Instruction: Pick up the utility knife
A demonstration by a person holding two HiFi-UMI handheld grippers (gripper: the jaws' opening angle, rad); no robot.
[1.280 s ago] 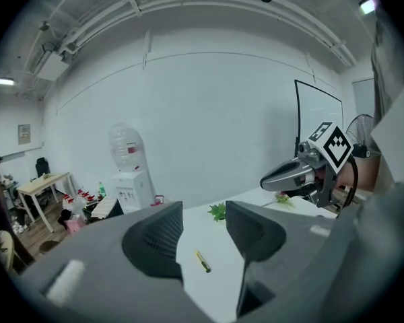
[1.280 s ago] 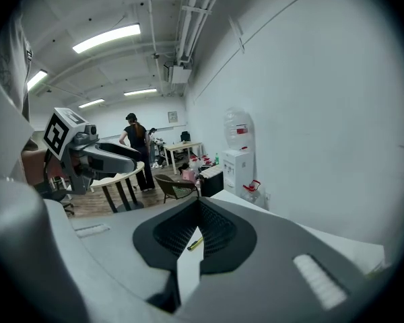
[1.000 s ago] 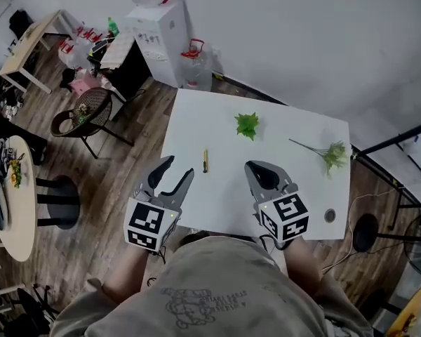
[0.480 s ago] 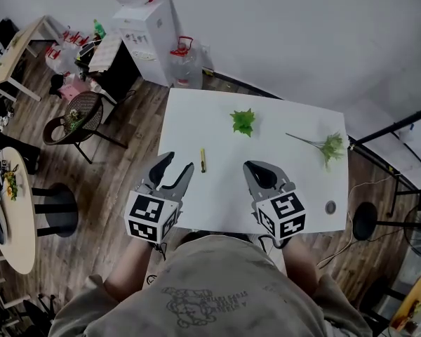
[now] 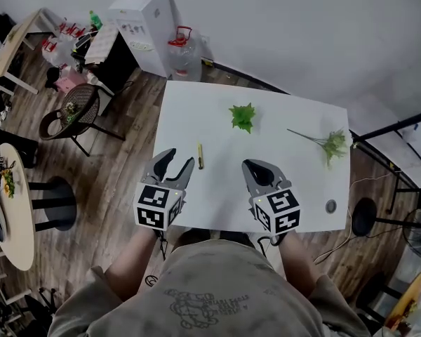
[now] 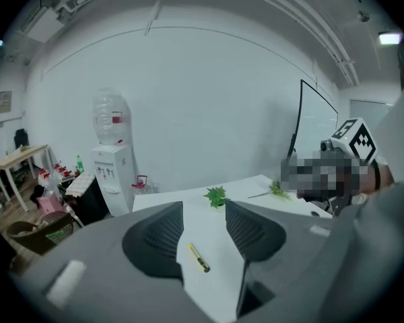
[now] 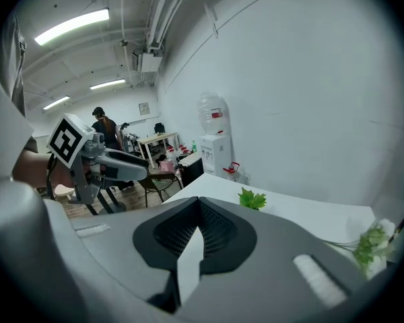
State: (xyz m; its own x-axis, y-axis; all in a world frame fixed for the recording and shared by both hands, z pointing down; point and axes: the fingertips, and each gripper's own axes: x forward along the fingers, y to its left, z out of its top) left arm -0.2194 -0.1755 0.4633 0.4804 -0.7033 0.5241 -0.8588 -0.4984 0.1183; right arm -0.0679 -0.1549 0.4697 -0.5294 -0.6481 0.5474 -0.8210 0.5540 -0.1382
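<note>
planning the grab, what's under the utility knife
The utility knife lies flat on the bare white table. Nothing else shows beneath it; its underside is hidden.

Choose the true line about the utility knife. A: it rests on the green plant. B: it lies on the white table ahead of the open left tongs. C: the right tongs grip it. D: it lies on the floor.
B: the utility knife lies on the table, framed by the parted jaws of the left tongs.
</note>
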